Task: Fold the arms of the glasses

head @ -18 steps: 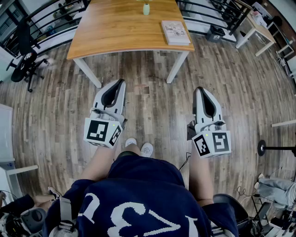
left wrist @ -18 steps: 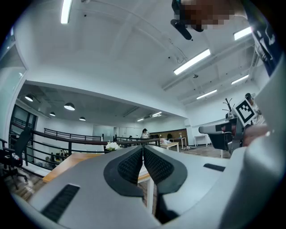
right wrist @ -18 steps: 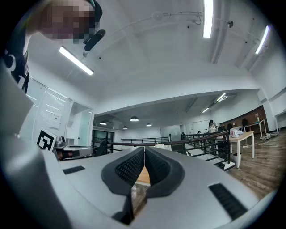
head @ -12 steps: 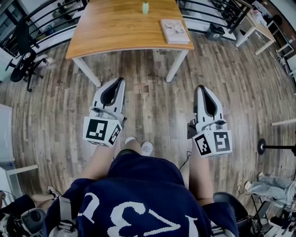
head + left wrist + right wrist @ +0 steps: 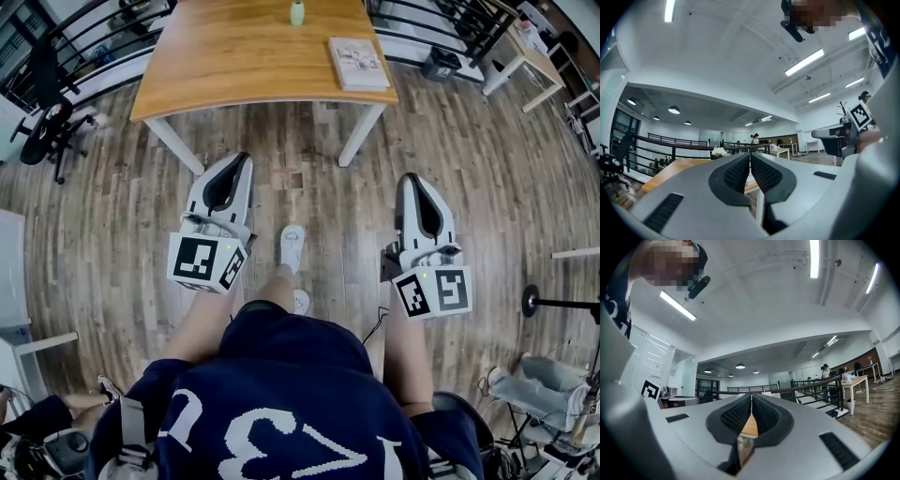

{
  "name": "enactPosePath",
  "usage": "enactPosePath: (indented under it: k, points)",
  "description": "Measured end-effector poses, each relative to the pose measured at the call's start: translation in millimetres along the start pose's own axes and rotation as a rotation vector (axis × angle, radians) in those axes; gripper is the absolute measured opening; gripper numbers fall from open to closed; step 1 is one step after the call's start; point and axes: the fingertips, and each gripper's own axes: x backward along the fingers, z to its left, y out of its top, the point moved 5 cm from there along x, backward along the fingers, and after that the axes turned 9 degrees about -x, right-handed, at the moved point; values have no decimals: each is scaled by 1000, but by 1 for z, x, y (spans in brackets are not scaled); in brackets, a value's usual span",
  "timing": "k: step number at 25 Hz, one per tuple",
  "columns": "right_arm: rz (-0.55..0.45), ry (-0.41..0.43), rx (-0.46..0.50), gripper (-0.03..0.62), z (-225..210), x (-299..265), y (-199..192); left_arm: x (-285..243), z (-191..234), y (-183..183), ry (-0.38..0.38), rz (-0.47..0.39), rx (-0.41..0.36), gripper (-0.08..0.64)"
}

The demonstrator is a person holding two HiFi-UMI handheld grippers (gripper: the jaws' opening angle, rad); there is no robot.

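left gripper (image 5: pixel 240 161) jaws pressed together on nothing, right gripper (image 5: pixel 411 178) same deal, both mid-frame above the floor (image 5: pixel 314 183), wooden table (image 5: pixel 234 56) up top

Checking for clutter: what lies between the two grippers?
Head view: the person's white shoes on wood floor, between left gripper and right gripper.

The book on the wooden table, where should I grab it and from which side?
Grip the book by its near short edge, coming in level from the front side of the table. It lies flat close to the front right corner, so that edge is probably the easiest to reach; the jaws would close across its thickness.
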Motion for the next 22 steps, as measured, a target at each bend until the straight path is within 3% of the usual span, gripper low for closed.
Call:
enactPosePath:
  k: [7,22]
  points:
    - [9,-13,17,29,-40,-58,6,-74,23,-9,-7,-15,10,21]
    - [-32,-47,19,29,-114,-227,28,-250,117,-21,-35,-42,4,21]
